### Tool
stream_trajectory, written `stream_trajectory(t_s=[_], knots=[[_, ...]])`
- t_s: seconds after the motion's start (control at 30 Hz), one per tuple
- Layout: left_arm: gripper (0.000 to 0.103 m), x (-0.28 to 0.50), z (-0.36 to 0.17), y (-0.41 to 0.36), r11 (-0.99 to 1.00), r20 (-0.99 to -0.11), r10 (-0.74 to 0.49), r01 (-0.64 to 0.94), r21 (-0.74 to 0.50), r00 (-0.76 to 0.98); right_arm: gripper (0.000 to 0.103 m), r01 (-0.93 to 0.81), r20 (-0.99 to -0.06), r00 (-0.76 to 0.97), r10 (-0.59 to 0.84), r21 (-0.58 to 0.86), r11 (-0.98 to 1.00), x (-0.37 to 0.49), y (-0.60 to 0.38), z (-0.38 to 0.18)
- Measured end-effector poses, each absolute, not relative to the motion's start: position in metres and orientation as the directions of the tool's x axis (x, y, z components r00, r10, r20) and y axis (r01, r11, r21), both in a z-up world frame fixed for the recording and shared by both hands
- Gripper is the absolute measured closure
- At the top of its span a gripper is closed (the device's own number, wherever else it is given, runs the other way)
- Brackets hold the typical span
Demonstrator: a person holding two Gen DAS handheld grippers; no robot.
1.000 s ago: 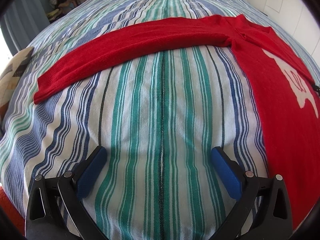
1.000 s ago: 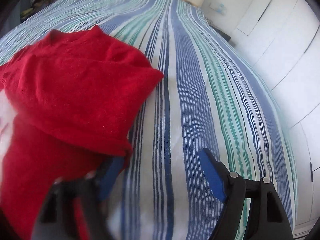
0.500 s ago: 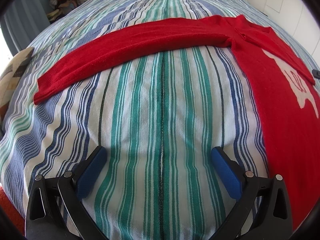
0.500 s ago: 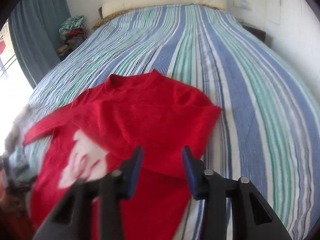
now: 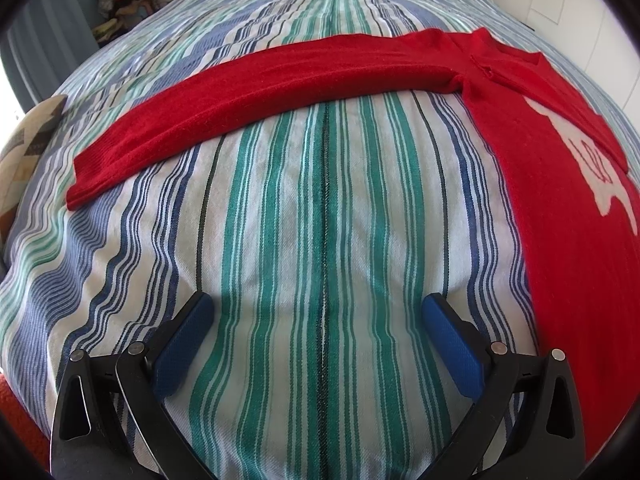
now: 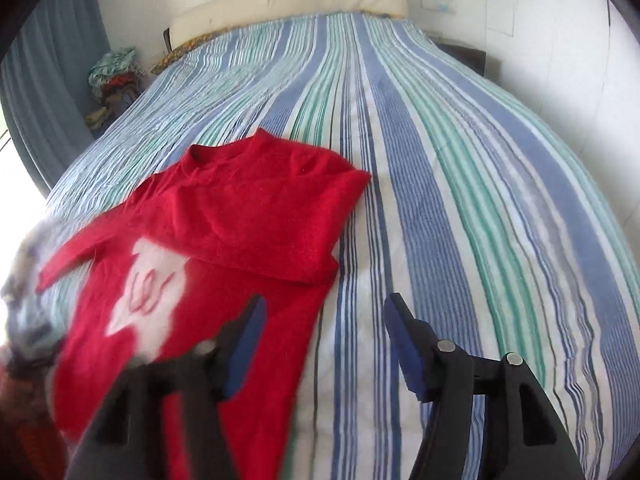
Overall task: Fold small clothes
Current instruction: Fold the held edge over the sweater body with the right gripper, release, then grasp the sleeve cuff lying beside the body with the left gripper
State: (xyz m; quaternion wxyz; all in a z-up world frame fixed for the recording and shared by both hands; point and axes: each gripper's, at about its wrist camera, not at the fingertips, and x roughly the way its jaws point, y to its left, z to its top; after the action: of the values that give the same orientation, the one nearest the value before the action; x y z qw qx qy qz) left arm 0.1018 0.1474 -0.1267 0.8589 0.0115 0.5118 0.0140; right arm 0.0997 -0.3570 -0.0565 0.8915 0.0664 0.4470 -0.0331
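A red sweater (image 6: 224,240) with a white motif lies on the striped bed. In the right wrist view one sleeve is folded across its upper body. My right gripper (image 6: 324,312) hovers above the sweater's right edge; its jaws are opening and nothing is between them. In the left wrist view the other long sleeve (image 5: 280,84) stretches flat to the left, and the body (image 5: 572,220) runs down the right side. My left gripper (image 5: 316,312) is open over bare bedspread, well short of that sleeve.
The striped bedspread (image 6: 460,200) covers the whole bed. A cream pillow (image 6: 288,4) lies at the headboard. A heap of clothes (image 6: 116,76) sits beside a blue curtain at the left. White walls close in on the right. A patterned cushion (image 5: 28,144) lies at the bed's left edge.
My right gripper let go of the folded sleeve, pulled back and rose, its jaws narrowing then widening again. The sleeve now rests across the sweater. The left gripper has not moved.
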Motion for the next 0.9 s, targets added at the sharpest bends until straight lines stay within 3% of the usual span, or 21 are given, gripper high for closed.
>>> stream_trajectory(t_s=[0.07, 0.2, 0.43, 0.9], knots=[[0.0, 0.102, -0.127, 0.148, 0.999, -0.878, 0.037, -0.012, 0.035, 0.477, 0.035, 0.129, -0.766, 0.642, -0.026, 0.074, 0.989, 0.07, -0.357, -0.039], [0.0, 0.103, -0.127, 0.148, 0.999, -0.878, 0.038, -0.012, 0.036, 0.477, 0.019, 0.154, -0.688, 0.723, -0.062, 0.072, 0.986, 0.011, -0.345, -0.012], [0.0, 0.103, -0.127, 0.148, 0.999, -0.877, 0.038, -0.011, 0.037, 0.479, 0.017, 0.155, -0.671, 0.74, -0.029, 0.129, 0.979, -0.035, -0.3, -0.021], [0.0, 0.103, -0.127, 0.149, 0.999, -0.877, 0.038, -0.013, 0.037, 0.479, 0.017, -0.053, -0.698, 0.714, 0.046, 0.012, 0.999, -0.021, -0.232, -0.048]])
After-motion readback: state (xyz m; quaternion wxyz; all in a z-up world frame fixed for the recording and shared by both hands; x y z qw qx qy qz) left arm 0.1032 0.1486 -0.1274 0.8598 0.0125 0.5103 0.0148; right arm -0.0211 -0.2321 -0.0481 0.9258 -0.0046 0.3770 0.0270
